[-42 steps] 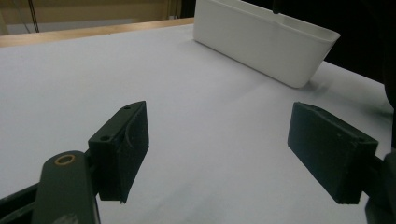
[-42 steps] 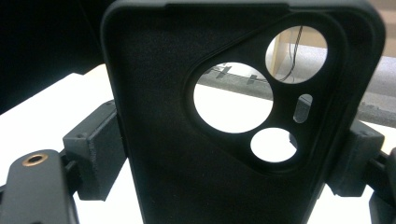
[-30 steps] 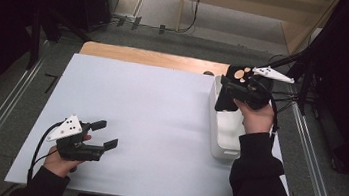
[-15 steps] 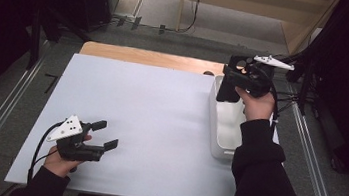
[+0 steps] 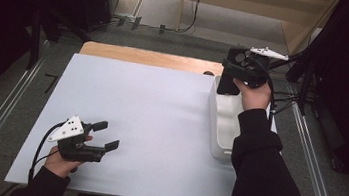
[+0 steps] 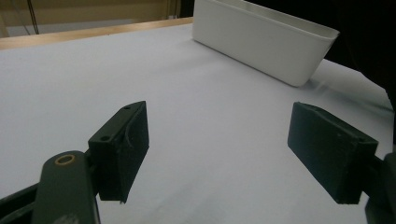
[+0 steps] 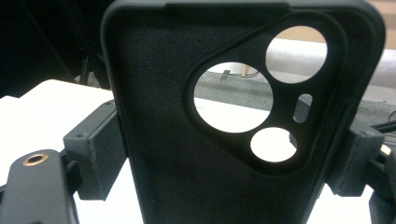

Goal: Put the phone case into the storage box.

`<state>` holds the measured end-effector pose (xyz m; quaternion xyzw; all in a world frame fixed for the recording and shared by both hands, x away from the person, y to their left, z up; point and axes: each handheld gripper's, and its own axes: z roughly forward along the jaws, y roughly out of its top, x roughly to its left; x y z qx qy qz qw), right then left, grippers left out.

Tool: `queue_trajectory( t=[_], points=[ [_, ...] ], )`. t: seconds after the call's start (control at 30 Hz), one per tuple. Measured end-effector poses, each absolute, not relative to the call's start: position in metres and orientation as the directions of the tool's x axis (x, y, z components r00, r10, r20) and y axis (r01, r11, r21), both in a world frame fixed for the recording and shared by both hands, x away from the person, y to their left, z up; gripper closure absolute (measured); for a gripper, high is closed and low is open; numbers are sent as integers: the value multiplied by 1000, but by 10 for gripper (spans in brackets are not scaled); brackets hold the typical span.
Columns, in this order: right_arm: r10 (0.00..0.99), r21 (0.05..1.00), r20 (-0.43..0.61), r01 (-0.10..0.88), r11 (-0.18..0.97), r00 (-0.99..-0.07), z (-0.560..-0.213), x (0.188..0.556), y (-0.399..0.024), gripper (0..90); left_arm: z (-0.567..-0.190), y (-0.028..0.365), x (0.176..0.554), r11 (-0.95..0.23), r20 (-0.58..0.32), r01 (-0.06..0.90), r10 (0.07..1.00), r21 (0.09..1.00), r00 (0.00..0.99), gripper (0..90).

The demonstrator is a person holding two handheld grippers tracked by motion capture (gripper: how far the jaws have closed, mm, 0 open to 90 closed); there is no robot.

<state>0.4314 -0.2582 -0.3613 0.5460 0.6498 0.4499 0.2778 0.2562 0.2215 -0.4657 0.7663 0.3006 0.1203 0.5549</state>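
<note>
From above, the left gripper [image 5: 106,136] is seen held low over the near left part of the white table [image 5: 151,110], jaws spread apart with nothing between them. The right gripper [image 5: 228,79] is raised above the far end of a white bin [image 5: 219,128], the sleeved forearm stretched forward, a black phone case [image 5: 230,77] clamped in it.

Along the left gripper's jaws, bare tabletop is seen, with the bin well beyond.

Between the right gripper's jaws, the case [image 7: 224,121] is pinched by its two side edges, upright, its camera cutouts at the upper right.
</note>
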Motion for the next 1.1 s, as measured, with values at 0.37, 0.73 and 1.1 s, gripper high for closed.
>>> queue_trajectory(
  t=[0.37, 0.73, 1.1],
  points=[
    [974, 889, 87, 457, 19, -210, -367, 452, -256, 133, -466, 222, 257, -202, -153, 331, 595, 922, 789, 206],
    [979, 885, 100, 465, -6, -176, -375, 470, -257, 133, -466, 221, 257, -209, -150, 328, 587, 921, 795, 206],
    [982, 883, 113, 468, -28, -154, -385, 477, -259, 133, -466, 221, 256, -202, -152, 328, 591, 923, 793, 206]
  ],
)
